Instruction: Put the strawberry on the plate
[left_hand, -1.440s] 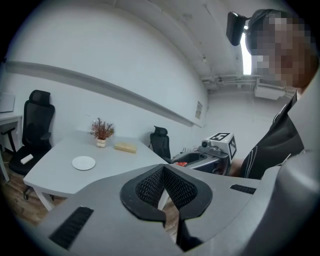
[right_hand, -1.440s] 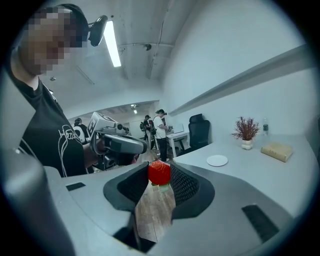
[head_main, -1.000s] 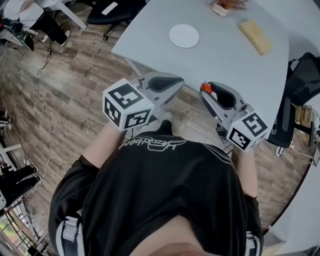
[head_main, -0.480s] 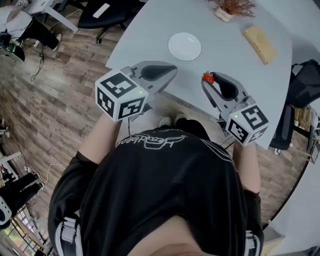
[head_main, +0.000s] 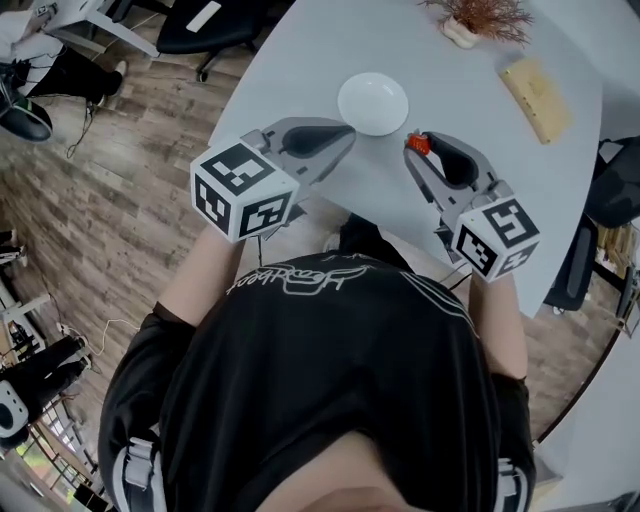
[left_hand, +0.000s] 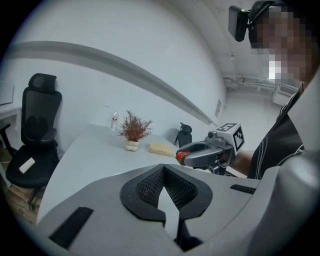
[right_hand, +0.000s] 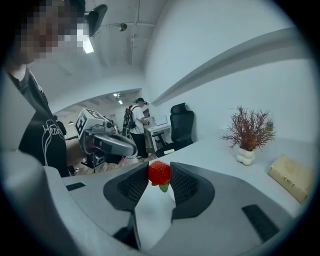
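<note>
On the pale surface (head_main: 300, 60) lies a white plate (head_main: 372, 103), just right of it the right gripper (head_main: 417, 146) pinches the strawberry (right_hand: 159, 173) in its fingers, and just left of it the left gripper (head_main: 348, 134) has closed, empty fingers.

A pale grey worktop (head_main: 300, 60) with a rounded edge fills the upper middle and upper right of the head view. A round white plate (head_main: 373, 103) lies flat on it at upper centre, near the curved edge. At the top of the frame, right of centre, a small potted plant (head_main: 462, 30) with reddish-brown dry twigs stands upright in a lumpy white pot. Below and to the right of it, well apart from the plate, a tan oblong block (head_main: 538, 97) lies flat at a slant.
</note>
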